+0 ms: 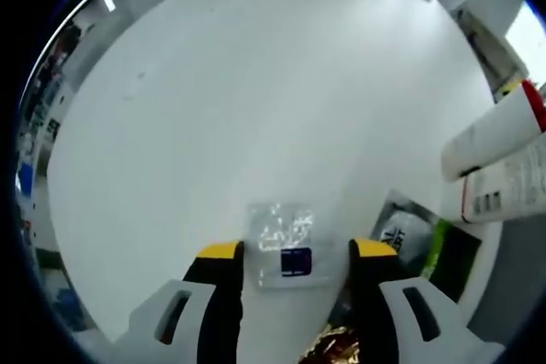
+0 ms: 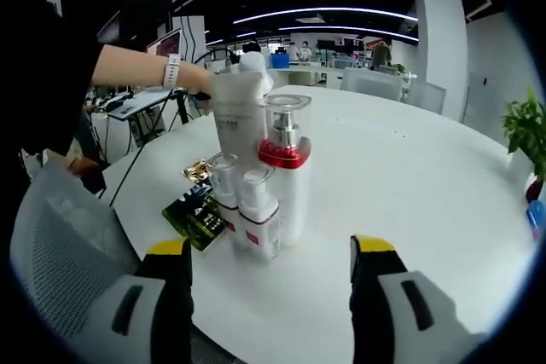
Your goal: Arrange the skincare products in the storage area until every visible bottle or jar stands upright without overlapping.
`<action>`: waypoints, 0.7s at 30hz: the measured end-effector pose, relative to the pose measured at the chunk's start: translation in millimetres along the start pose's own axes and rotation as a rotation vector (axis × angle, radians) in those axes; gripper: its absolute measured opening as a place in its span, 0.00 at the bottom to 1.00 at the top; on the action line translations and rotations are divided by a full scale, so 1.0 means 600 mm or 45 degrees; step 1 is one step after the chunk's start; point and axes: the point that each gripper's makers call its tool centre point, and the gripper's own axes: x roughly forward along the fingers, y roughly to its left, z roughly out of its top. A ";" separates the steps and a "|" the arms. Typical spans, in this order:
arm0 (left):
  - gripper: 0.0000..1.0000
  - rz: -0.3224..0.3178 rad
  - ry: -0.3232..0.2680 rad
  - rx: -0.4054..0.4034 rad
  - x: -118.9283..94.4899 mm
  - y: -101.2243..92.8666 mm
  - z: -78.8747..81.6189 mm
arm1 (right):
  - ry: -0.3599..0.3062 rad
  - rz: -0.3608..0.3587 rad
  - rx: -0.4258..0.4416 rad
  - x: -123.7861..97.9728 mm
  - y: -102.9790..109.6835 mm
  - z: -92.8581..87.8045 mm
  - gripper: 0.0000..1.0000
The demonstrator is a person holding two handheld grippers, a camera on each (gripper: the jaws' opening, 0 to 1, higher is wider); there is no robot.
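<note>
My left gripper [image 1: 292, 253] has two black jaws with bright yellow caps on the tips, each sitting on a chunky light-grey shell with a dark oval slot cut into it. My right gripper [image 2: 271, 249] is the same build: black jaws, yellow tips, pale grey housings with that slot. In the right gripper view my arm reaches in from the left with a white watch [image 2: 173, 70] on the wrist, below a dark sleeve [image 2: 47, 66].

Both grippers — left [image 1: 293, 249], right [image 2: 270, 246] — jaws parted, gripping nothing
</note>
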 end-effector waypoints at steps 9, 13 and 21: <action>0.43 -0.007 0.029 0.026 0.002 0.012 0.002 | 0.003 0.004 -0.003 0.000 0.001 0.000 0.76; 0.40 -0.005 0.029 0.019 0.002 0.016 0.002 | -0.003 0.005 0.002 0.000 0.001 0.001 0.76; 0.36 -0.002 0.036 0.003 0.000 0.013 0.000 | -0.013 0.010 0.014 0.000 0.002 0.003 0.77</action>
